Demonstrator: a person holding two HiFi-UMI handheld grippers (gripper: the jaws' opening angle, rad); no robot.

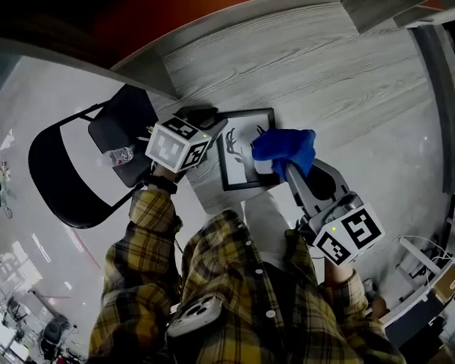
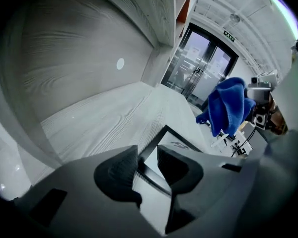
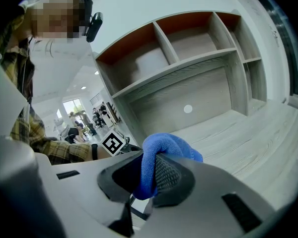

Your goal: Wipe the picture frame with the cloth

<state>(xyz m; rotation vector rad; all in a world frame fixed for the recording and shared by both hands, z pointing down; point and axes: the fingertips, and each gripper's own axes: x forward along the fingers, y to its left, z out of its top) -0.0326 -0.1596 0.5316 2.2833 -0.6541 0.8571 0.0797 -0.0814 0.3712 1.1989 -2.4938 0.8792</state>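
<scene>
A black-edged picture frame with a deer drawing lies flat on the grey wood-grain desk. My left gripper is at the frame's left corner, pointing down at it. In the left gripper view its jaws stand open with the black edge of the frame running between them, and neither pad presses on it. A blue cloth hangs over the frame's right side, with my right gripper shut on it. The right gripper view shows the cloth bunched between the ribbed pads.
A black folding chair stands left of the desk, under my left arm. Open shelf compartments rise along the desk's back. Glass doors are at the far end of the room. The person's plaid sleeves fill the lower head view.
</scene>
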